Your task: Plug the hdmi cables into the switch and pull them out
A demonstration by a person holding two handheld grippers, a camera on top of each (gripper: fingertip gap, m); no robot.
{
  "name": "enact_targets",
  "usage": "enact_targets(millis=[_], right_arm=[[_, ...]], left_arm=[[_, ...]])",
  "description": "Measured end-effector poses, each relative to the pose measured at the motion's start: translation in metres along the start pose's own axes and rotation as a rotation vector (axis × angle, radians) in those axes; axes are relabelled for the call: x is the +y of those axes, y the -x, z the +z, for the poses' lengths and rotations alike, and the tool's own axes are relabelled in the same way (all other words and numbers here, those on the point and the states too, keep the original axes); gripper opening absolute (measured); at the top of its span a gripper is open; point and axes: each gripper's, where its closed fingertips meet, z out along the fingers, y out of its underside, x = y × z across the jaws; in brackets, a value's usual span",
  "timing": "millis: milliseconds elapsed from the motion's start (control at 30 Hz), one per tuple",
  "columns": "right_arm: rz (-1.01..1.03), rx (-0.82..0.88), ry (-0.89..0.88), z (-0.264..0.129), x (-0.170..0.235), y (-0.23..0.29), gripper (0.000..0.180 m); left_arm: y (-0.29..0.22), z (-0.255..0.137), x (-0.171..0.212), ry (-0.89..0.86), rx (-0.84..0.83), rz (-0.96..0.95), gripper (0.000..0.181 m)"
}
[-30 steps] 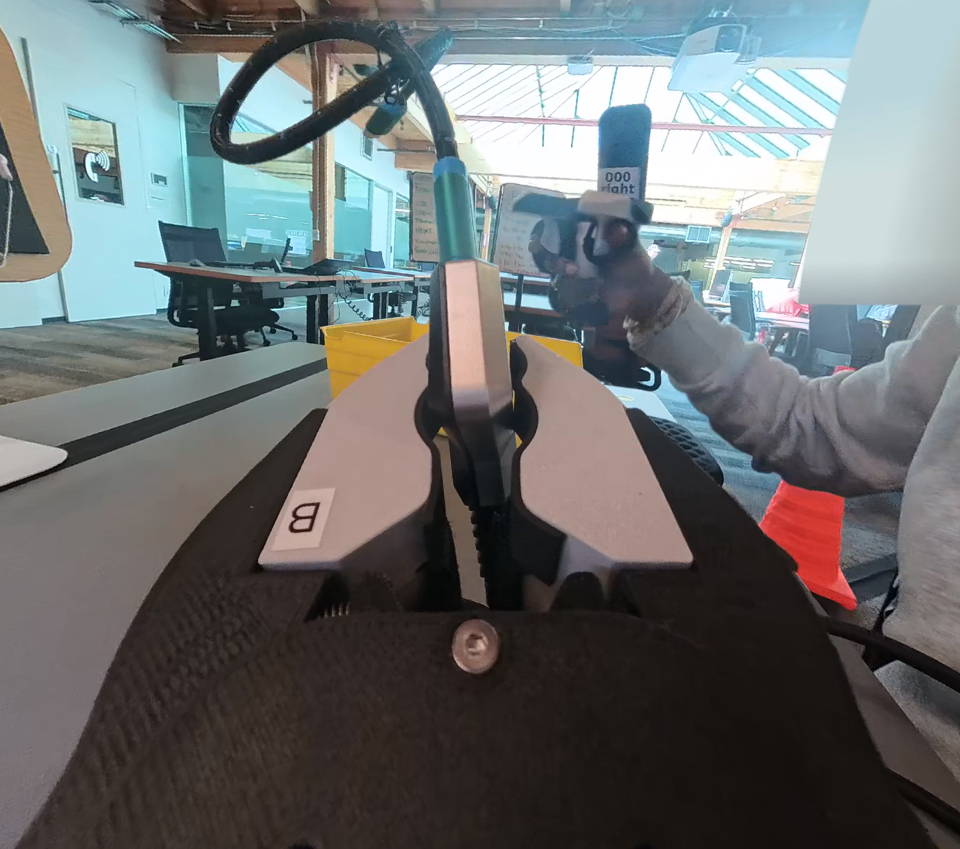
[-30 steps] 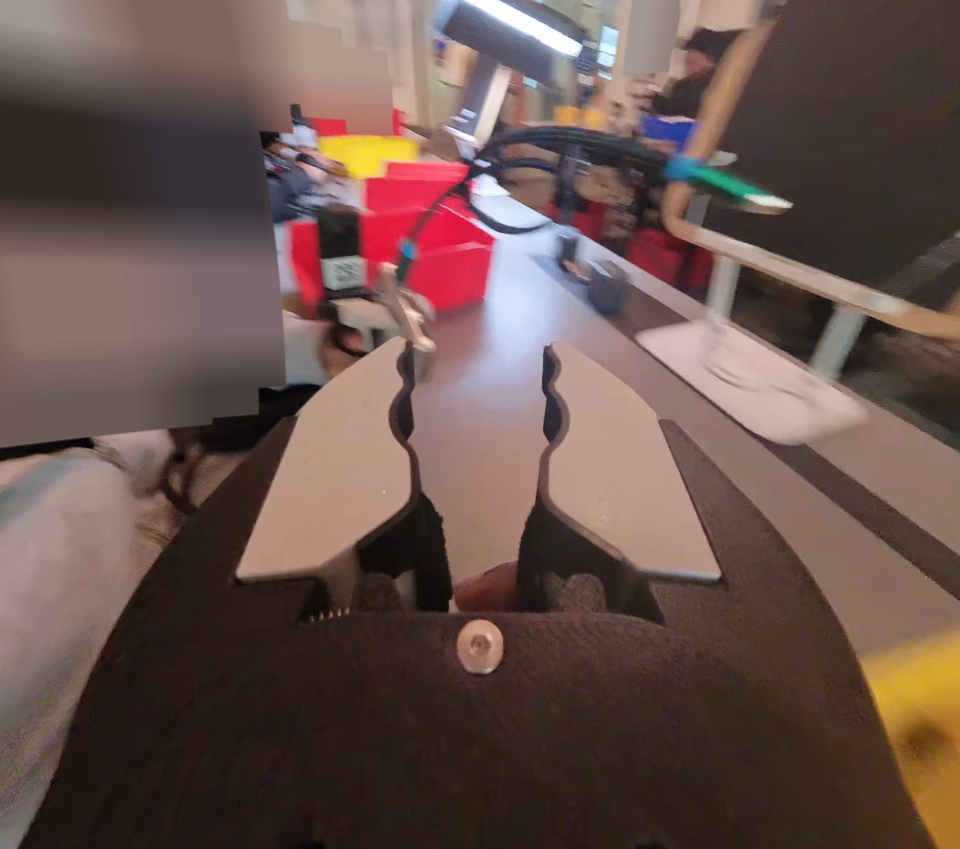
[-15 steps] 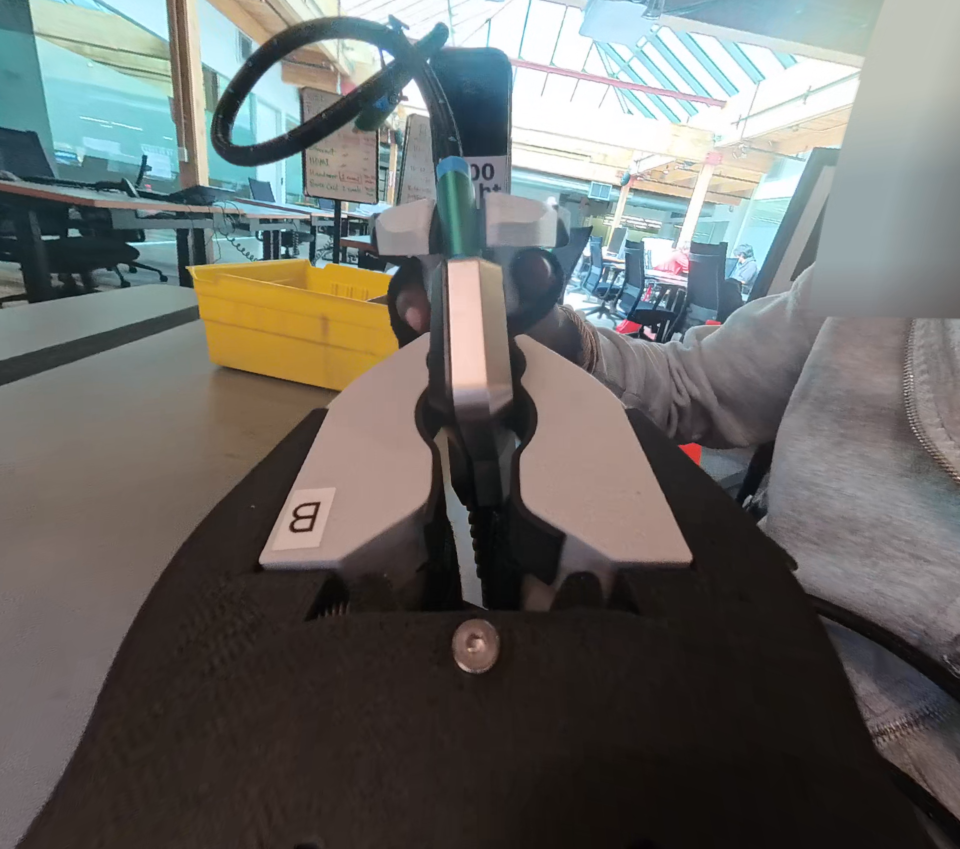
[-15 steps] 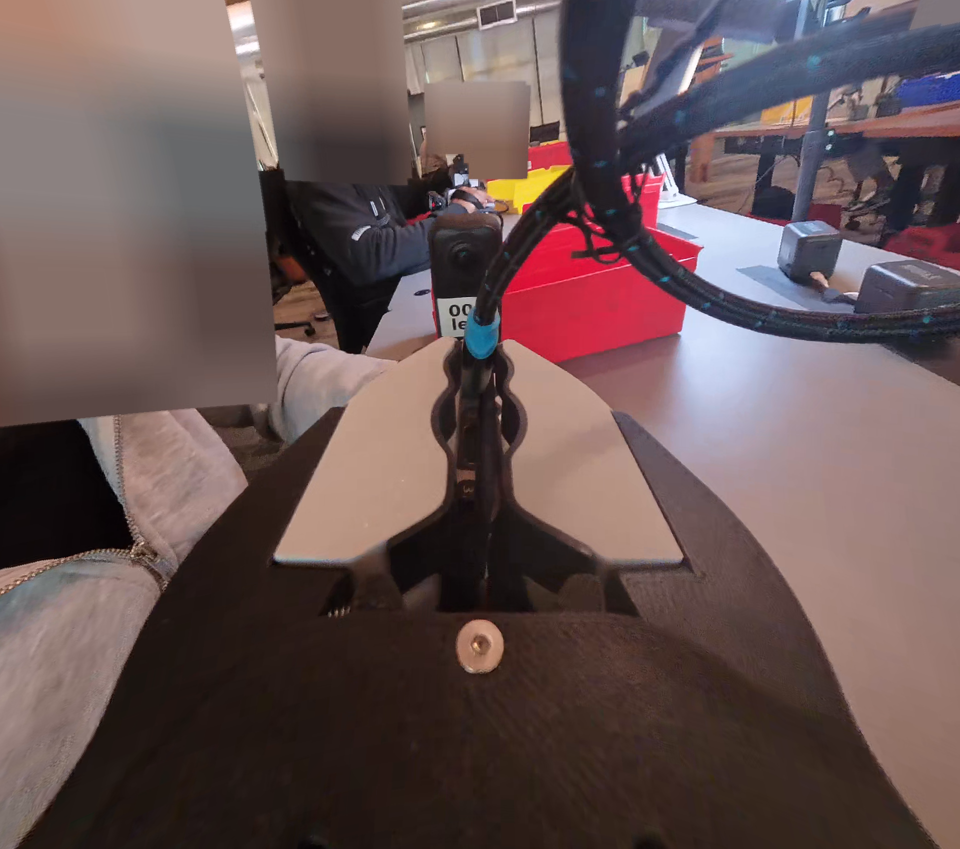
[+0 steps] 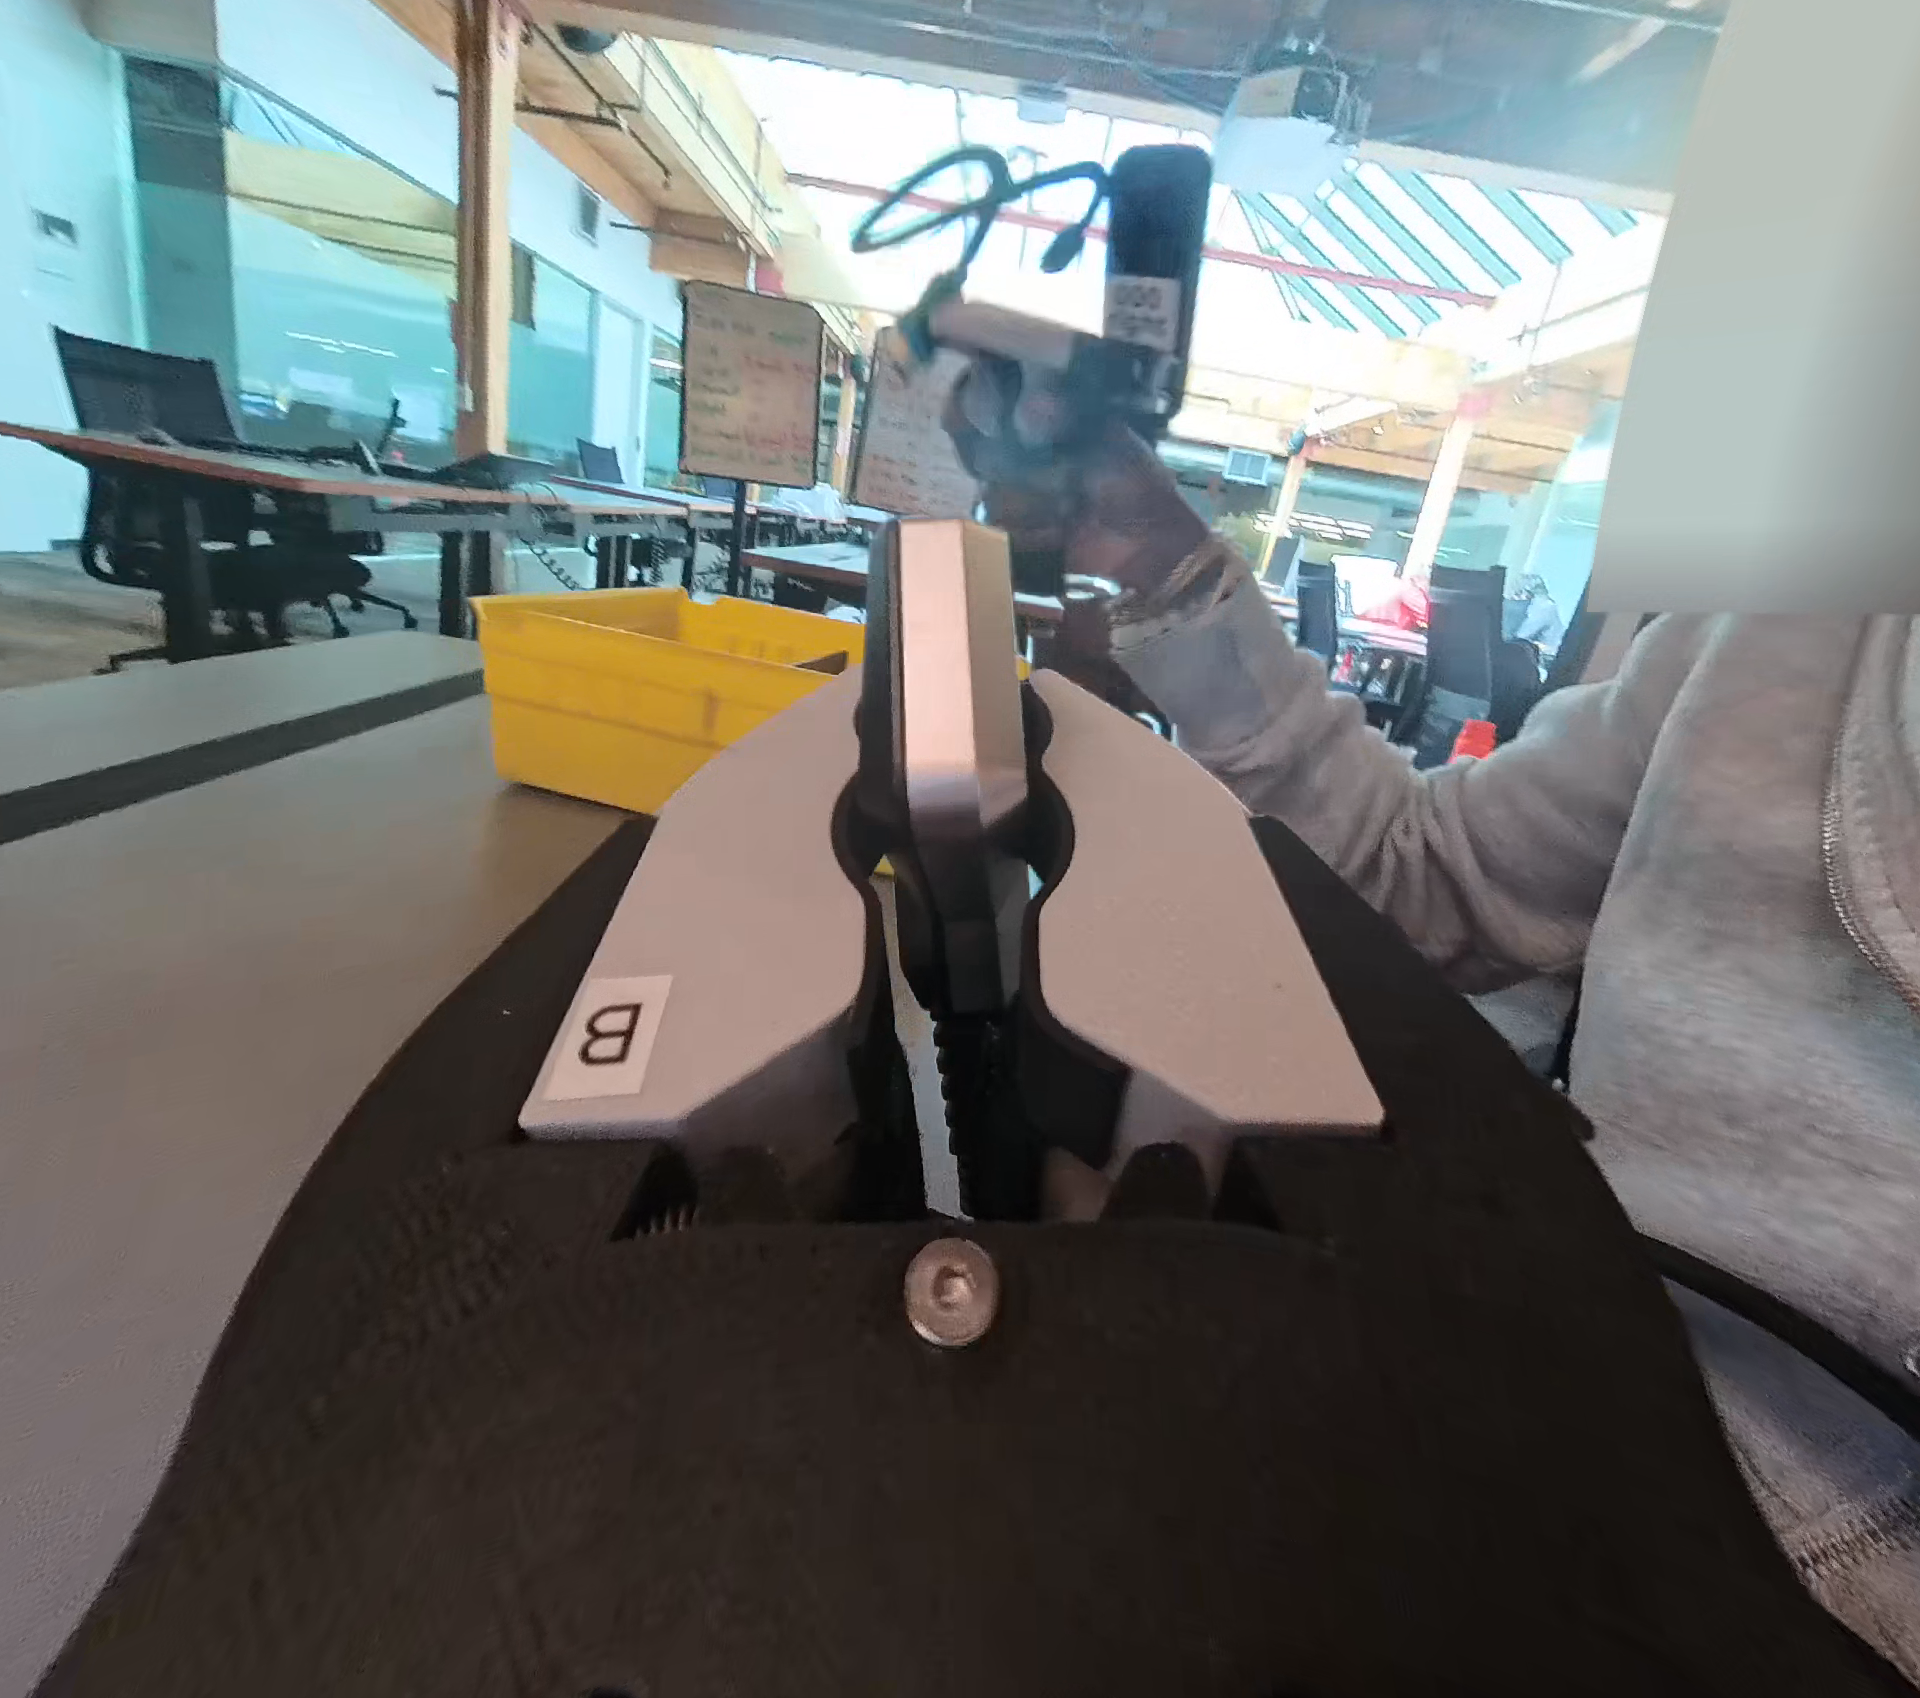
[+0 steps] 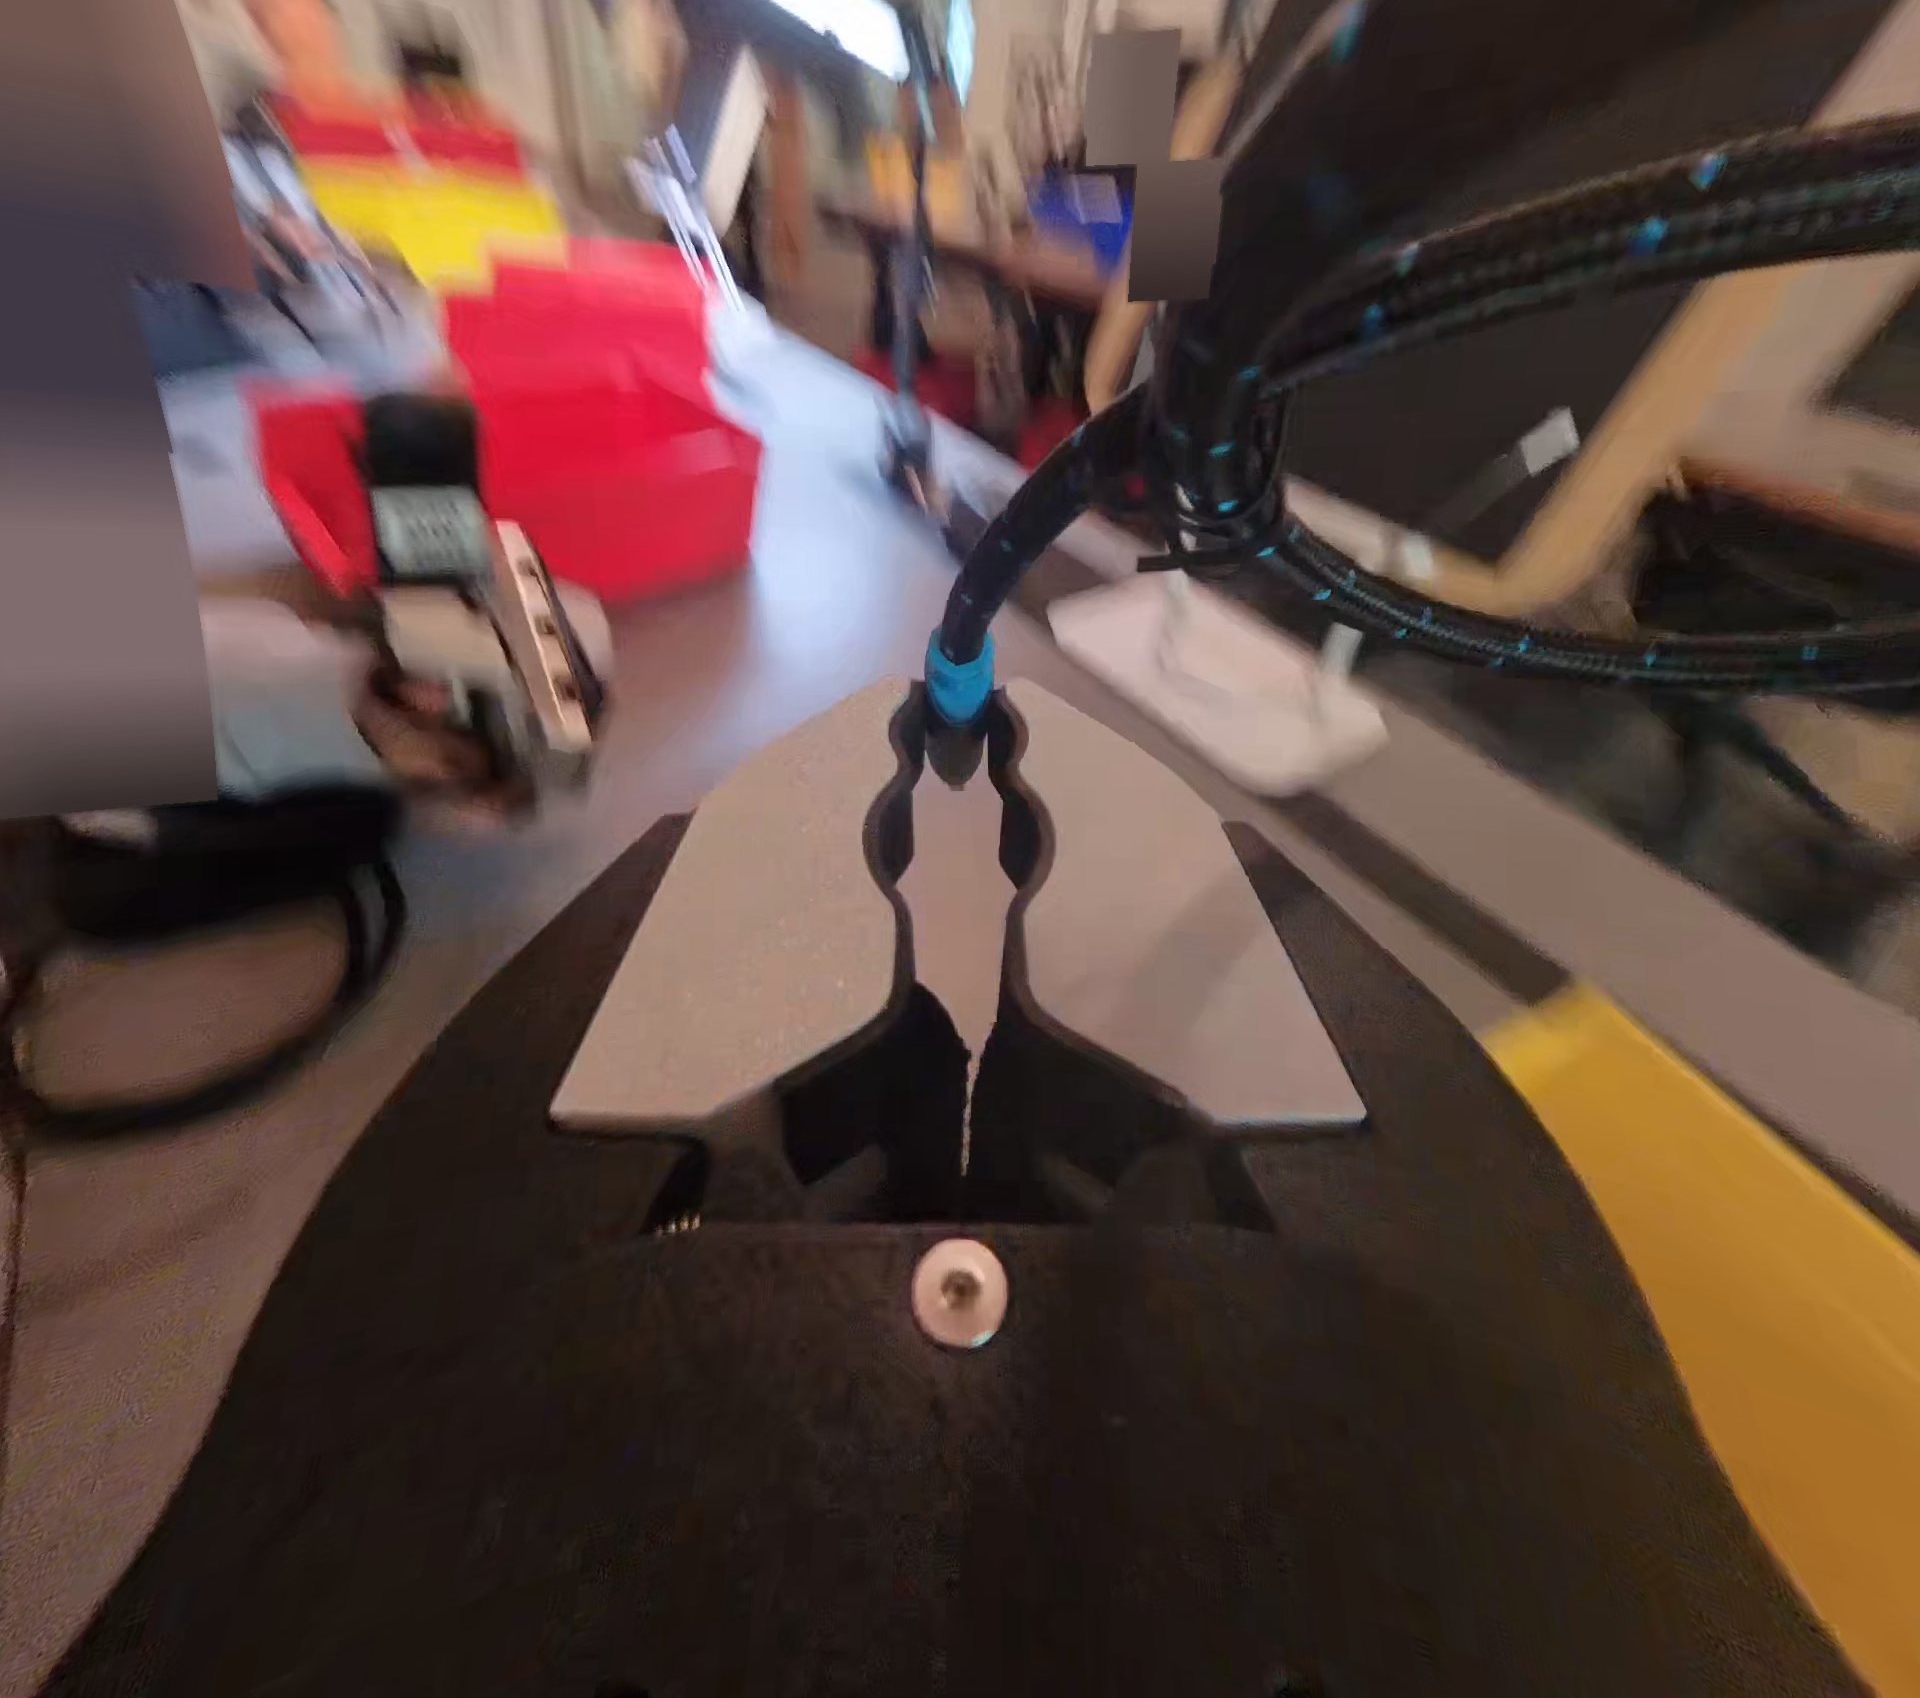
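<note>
Behind the right tool (image 6: pixel 954 713), the blurred switch (image 6: pixel 540 651) in the left tool (image 6: pixel 488 672)

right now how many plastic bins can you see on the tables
3 that can be told. A yellow bin sits on the table ahead of the left gripper. In the blurred right wrist view, a red bin with a yellow one behind; more may be hidden.

A grey table (image 5: pixel 239 942) carries everything, with a dark seam running across its far left part in the left wrist view. A yellow bin (image 5: pixel 613 703) sits directly on it, far from the camera. In the blurred right wrist view, a red bin (image 6: pixel 613 443) rests on the tabletop at the far left, and a white stand base (image 6: pixel 1216 692) lies at the right.
</note>
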Motion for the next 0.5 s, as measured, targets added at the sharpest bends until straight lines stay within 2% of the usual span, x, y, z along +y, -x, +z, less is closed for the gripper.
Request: enact_targets(millis=[33, 133, 233, 300, 400, 500], right_arm=[[-0.022, 0.053, 0.13, -0.012, 0.014, -0.006, 0.011], [-0.048, 0.206, 0.438, -0.056, 0.053, -0.023, 0.012], [0.093, 0.154, 0.666, -0.097, 0.089, -0.009, 0.012], [0.244, 0.03, 0.699, -0.111, 0.101, 0.01, 0.012], [0.502, -0.131, 0.653, -0.12, 0.104, 0.031, 0.012], [0.608, -0.199, 0.743, -0.136, 0.12, 0.039, 0.013]], left_arm=[[0.001, -0.002, -0.002, -0.014, -0.01, 0.0, 0.022], [0.0, -0.004, -0.009, -0.04, -0.008, 0.011, 0.021], [-0.003, -0.002, -0.008, -0.032, 0.001, 0.022, 0.021], [-0.005, 0.0, -0.004, -0.015, 0.011, 0.026, 0.022], [-0.008, 0.003, -0.001, 0.006, 0.022, 0.041, 0.022], [-0.009, 0.003, 0.0, 0.012, 0.025, 0.054, 0.021]])
